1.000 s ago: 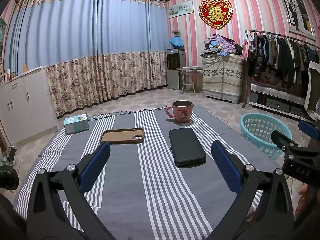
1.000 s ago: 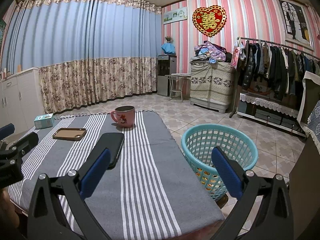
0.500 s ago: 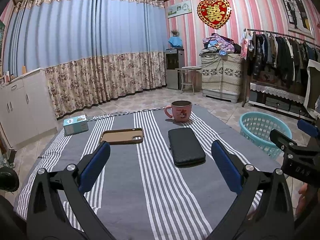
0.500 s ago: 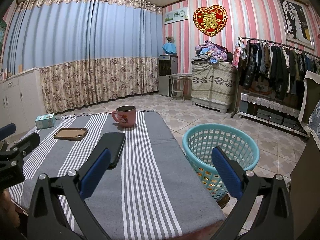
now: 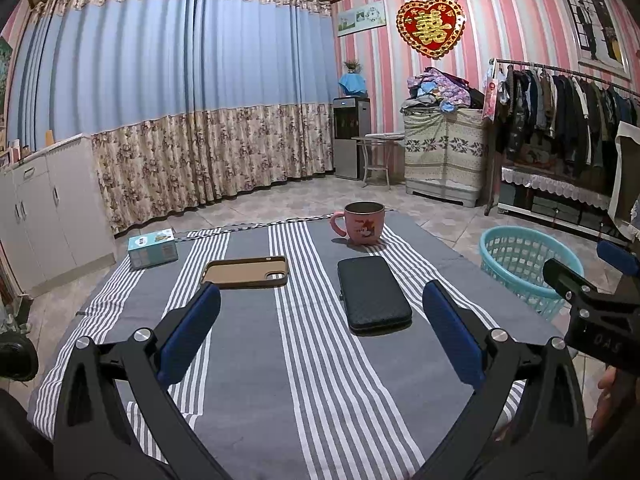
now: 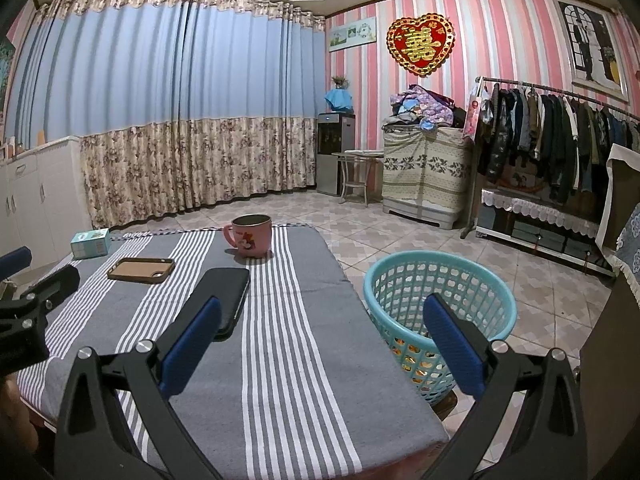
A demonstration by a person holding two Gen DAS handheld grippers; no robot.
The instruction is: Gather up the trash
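Observation:
A teal plastic basket (image 6: 438, 304) stands on the floor at the table's right edge, with orange and yellow bits showing through its lower wall; it also shows in the left wrist view (image 5: 520, 268). My left gripper (image 5: 320, 332) is open and empty above the near part of the striped tablecloth (image 5: 248, 360). My right gripper (image 6: 320, 344) is open and empty over the table's right edge, its right finger in front of the basket. On the cloth lie a small teal box (image 5: 153, 249), a brown phone case (image 5: 246, 272) and a black case (image 5: 372, 294).
A pink mug (image 5: 362, 228) stands at the far end of the table. A clothes rack (image 6: 560, 148) and a covered cabinet (image 6: 426, 176) line the right wall. White cupboards (image 5: 44, 208) stand on the left. Tiled floor (image 6: 400, 236) lies beyond the basket.
Both views have shifted very slightly; the grippers stay open and nothing on the table has moved.

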